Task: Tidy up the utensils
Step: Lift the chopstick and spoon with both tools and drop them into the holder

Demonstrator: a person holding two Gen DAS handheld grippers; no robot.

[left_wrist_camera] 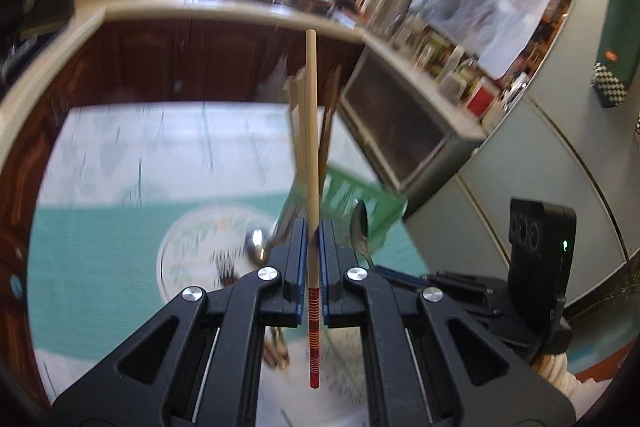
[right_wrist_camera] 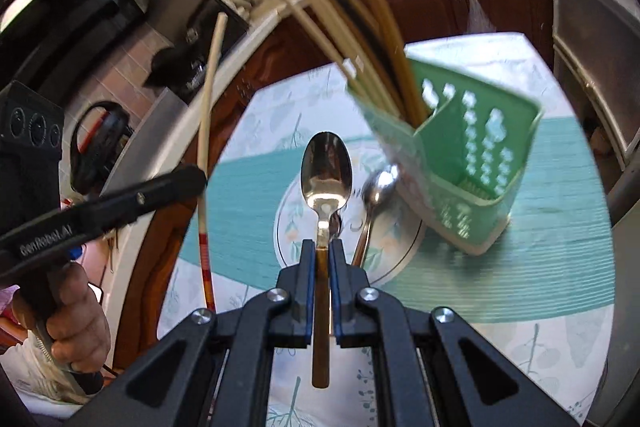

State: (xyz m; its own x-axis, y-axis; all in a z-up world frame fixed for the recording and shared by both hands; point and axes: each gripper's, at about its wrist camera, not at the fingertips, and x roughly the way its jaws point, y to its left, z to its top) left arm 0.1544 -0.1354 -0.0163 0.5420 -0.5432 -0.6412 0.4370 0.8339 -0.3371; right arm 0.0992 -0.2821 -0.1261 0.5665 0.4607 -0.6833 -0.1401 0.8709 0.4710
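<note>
Left gripper (left_wrist_camera: 313, 227) clamps a long pale wooden chopstick with red-banded end (left_wrist_camera: 311, 131), right gripper (right_wrist_camera: 322, 247) pinches a brown-handled steel spoon (right_wrist_camera: 326, 171), both above the plate beside the green perforated plastic caddy (right_wrist_camera: 480, 163); thin grips, either could pivot, slip, or tip the caddy.

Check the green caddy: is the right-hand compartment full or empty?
Empty. In the right wrist view the green caddy's near compartment shows only bare perforated walls; the chopsticks all stand in the other compartment.
</note>
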